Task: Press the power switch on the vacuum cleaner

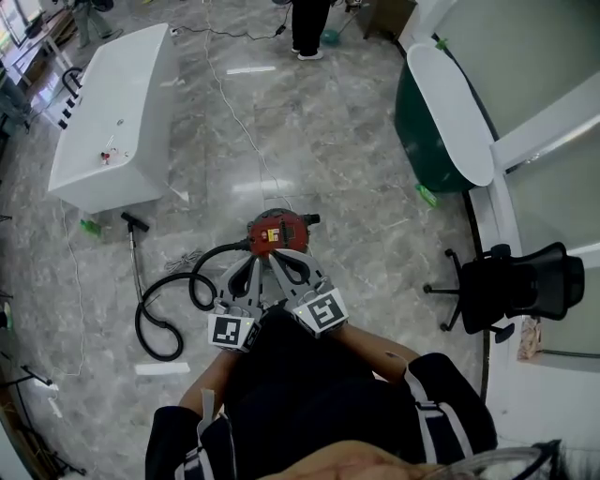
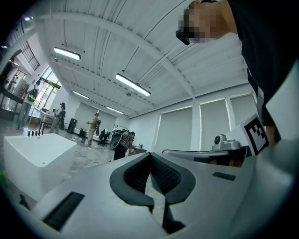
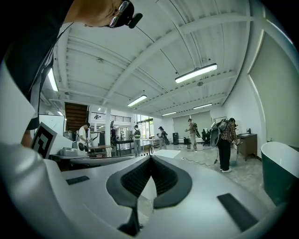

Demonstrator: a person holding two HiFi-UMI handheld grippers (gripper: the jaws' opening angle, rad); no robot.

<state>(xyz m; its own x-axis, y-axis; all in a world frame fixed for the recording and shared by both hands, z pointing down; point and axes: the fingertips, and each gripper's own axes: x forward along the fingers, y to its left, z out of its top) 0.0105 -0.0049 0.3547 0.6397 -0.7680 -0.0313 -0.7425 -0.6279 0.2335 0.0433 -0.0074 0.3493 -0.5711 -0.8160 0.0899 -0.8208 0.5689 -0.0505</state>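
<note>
The vacuum cleaner (image 1: 277, 228) is a small round red and black canister on the grey marble floor, seen only in the head view. Its black hose (image 1: 161, 314) loops away to the left. I cannot make out the power switch. My left gripper (image 1: 252, 263) and right gripper (image 1: 279, 259) are held side by side close to my body, and their tips overlap the canister's near edge in the picture. Both gripper views look out level across the hall, over the floor and up at the ceiling. The left gripper (image 2: 150, 155) and the right gripper (image 3: 150, 158) are shut, with nothing between the jaws.
A white bathtub (image 1: 111, 117) stands at the far left. A dark green tub (image 1: 424, 127) is at the far right, with a black office chair (image 1: 514, 285) nearer. A thin cable (image 1: 234, 117) runs across the floor. The vacuum wand (image 1: 135, 248) lies to the left. A person (image 1: 309, 26) stands far back.
</note>
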